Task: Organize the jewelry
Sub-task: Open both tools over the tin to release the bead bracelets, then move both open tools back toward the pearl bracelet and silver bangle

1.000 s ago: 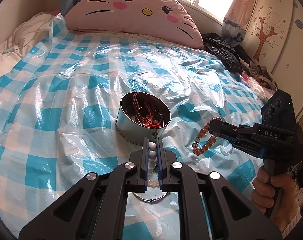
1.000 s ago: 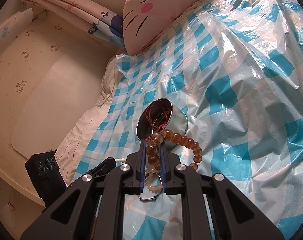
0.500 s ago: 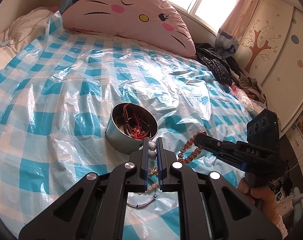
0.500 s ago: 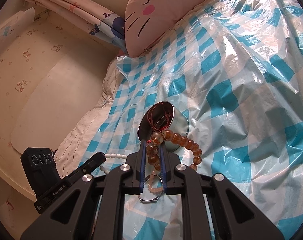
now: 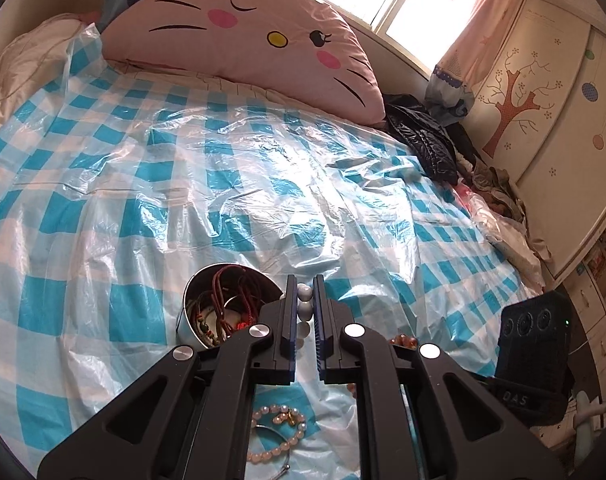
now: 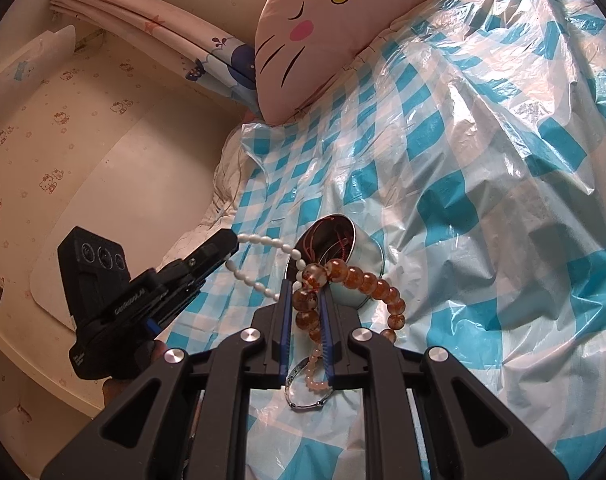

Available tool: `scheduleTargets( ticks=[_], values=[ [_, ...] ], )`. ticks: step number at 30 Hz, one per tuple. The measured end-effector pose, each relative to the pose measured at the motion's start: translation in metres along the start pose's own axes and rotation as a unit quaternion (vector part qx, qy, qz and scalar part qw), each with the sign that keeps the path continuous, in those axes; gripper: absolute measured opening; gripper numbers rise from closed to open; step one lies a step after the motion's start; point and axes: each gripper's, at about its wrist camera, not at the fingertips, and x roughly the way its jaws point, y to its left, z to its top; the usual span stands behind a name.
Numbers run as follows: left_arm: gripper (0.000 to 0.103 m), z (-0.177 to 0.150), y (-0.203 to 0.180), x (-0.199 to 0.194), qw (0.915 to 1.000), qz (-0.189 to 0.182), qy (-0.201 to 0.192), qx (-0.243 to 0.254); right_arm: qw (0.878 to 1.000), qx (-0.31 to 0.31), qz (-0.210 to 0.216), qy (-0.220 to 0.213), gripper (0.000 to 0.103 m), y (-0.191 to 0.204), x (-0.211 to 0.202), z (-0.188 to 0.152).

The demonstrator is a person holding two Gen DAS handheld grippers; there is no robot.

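Left wrist view: left tool [image 5: 304, 308], gripping white beads [image 5: 304, 303], has risen beside tin [image 5: 223, 312]; right tool [image 6: 306, 300] clamps amber beads [image 6: 307, 307], so drops follow.

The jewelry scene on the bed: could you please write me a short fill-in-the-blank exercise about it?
1. The left gripper is shut on a strand of ____ beads.
2. The right gripper is shut on the ____ bead bracelet.
3. The red cords lie inside the round metal ____.

Missing words: white; amber; tin
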Motion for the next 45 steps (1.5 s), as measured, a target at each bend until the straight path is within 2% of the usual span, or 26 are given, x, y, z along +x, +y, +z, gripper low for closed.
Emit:
scheduleTargets(
  ticks=[1, 4, 8, 14, 16, 18, 21, 22, 24, 27, 30, 33, 38, 43, 45],
  values=[
    [0.007, 0.001, 0.004, 0.009, 0.9999, 0.014, 0.006, -0.005, 1.000, 0.000, 0.001, -0.001, 0.015, 0.000, 0.000, 0.000],
    [0.007, -0.001, 0.024, 0.027, 0.9957, 0.086, 0.022, -0.028, 1.000, -0.006, -0.002, -0.003, 0.015, 0.003, -0.001, 0.001],
    [0.010, -0.012, 0.046, 0.012, 0.9911, 0.115, 0.006, -0.067, 1.000, -0.019, -0.002, -0.014, 0.015, 0.012, -0.004, 0.003],
    [0.025, -0.033, 0.069, -0.025, 0.9831, 0.127, -0.025, -0.129, 0.999, -0.026, 0.027, -0.009, 0.016, 0.030, 0.012, 0.012],
    [0.036, -0.039, 0.072, -0.035, 0.9807, 0.127, -0.036, -0.145, 0.999, -0.035, 0.032, 0.004, 0.016, 0.040, 0.027, 0.016],
    [0.042, -0.043, 0.075, -0.042, 0.9789, 0.127, -0.045, -0.153, 0.998, -0.048, 0.035, 0.014, 0.016, 0.051, 0.043, 0.023],
    [0.044, -0.045, 0.078, -0.040, 0.9791, 0.121, -0.039, -0.159, 0.997, -0.047, 0.057, 0.022, 0.017, 0.062, 0.069, 0.036],
    [0.044, -0.045, 0.079, -0.038, 0.9792, 0.121, -0.035, -0.160, 0.997, -0.045, 0.066, 0.021, 0.019, 0.064, 0.076, 0.039],
    [0.044, -0.046, 0.080, -0.036, 0.9794, 0.118, -0.030, -0.161, 0.996, -0.031, 0.084, 0.022, 0.036, 0.061, 0.090, 0.043],
    [0.044, -0.046, 0.081, -0.036, 0.9799, 0.117, -0.029, -0.159, 0.999, -0.020, 0.009, 0.046, 0.038, 0.041, 0.109, 0.041],
    [0.045, -0.046, 0.082, -0.036, 0.9797, 0.114, -0.030, -0.162, 0.998, 0.008, -0.036, 0.055, 0.038, 0.016, 0.102, 0.032],
    [0.047, -0.046, 0.085, -0.037, 0.9785, 0.116, -0.031, -0.167, 0.998, 0.023, -0.045, 0.032, 0.039, 0.006, 0.082, 0.032],
    [0.050, -0.048, 0.085, -0.036, 0.9782, 0.123, -0.026, -0.166, 0.998, 0.024, -0.057, 0.017, 0.050, 0.004, 0.057, 0.018],
    [0.055, -0.057, 0.066, -0.035, 0.9834, 0.139, -0.007, -0.117, 0.996, 0.020, -0.076, 0.031, 0.054, 0.002, 0.043, -0.002],
    [0.058, -0.064, 0.057, -0.038, 0.9843, 0.149, 0.002, -0.093, 0.994, 0.000, -0.099, 0.036, 0.058, 0.007, 0.041, -0.009]
  ],
)
